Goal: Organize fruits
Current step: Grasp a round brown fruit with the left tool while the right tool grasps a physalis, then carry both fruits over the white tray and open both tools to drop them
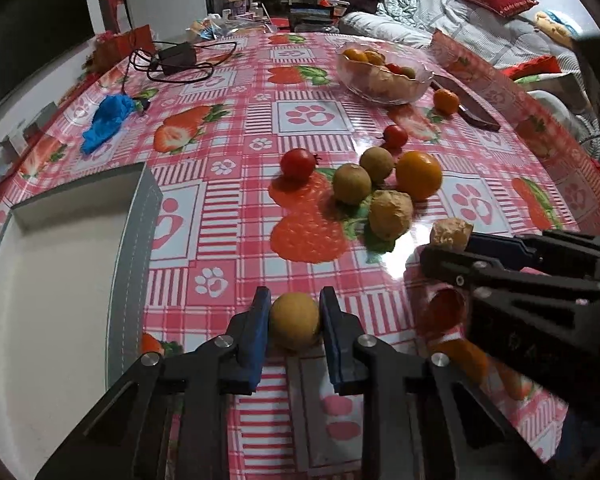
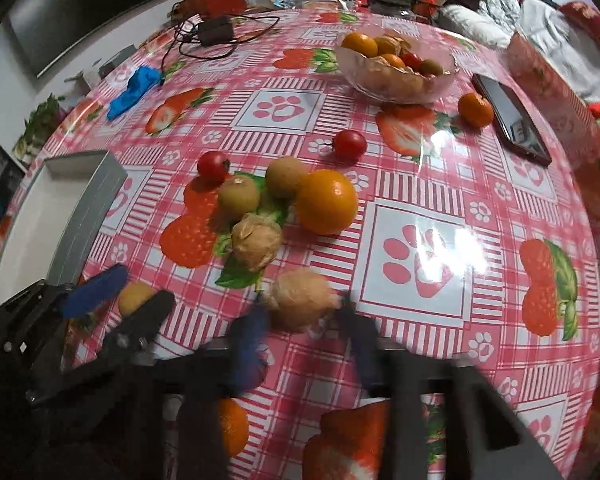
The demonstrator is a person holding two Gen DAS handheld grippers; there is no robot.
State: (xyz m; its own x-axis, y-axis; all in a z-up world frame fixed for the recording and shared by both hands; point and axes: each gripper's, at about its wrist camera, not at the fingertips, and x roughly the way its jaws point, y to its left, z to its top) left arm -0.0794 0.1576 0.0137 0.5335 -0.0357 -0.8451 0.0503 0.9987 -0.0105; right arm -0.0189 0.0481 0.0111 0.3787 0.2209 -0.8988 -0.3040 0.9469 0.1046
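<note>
Left wrist view: left gripper closed on a small yellow-brown fruit, low over the tablecloth, just beside the white tray. Right wrist view, blurred: right gripper closed on a papery husked fruit, near the loose pile with the big orange. Best now to lift both straight up, keep the squeeze gentle so as not to crush the husk, then carry the left one over the tray wall. Glass bowl well apart at the far side.

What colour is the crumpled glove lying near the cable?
Blue glove; clearest in the left wrist view.
</note>
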